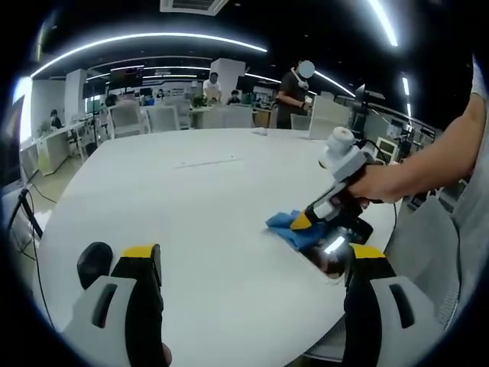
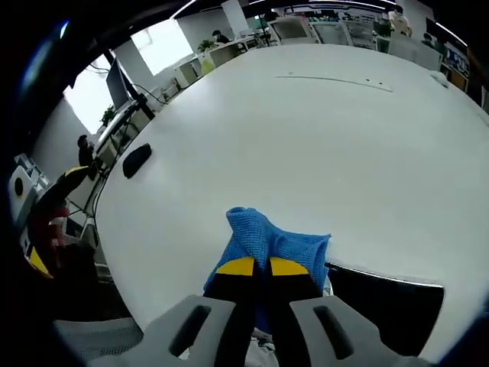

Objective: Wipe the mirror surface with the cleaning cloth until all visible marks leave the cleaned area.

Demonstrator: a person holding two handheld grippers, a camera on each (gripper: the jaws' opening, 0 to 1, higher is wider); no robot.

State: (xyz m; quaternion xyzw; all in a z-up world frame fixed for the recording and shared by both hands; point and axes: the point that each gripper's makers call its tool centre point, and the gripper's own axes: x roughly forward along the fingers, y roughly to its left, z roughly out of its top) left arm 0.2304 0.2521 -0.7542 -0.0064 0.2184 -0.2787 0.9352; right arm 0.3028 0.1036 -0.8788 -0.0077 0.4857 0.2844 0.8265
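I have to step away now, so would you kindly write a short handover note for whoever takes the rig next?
Right gripper: jaws shut on the blue cleaning cloth, pressing it at the edge of the mirror, which lies flat near the white table's edge.
Left gripper: jaws open, empty, held over the table short of the mirror.
Done: cloth is picked up and at the mirror's edge.
Left: wipe the mirror; whether marks remain cannot be told from these views. Keep cloth and mirror in sight.
Also there: a black mouse on the table.
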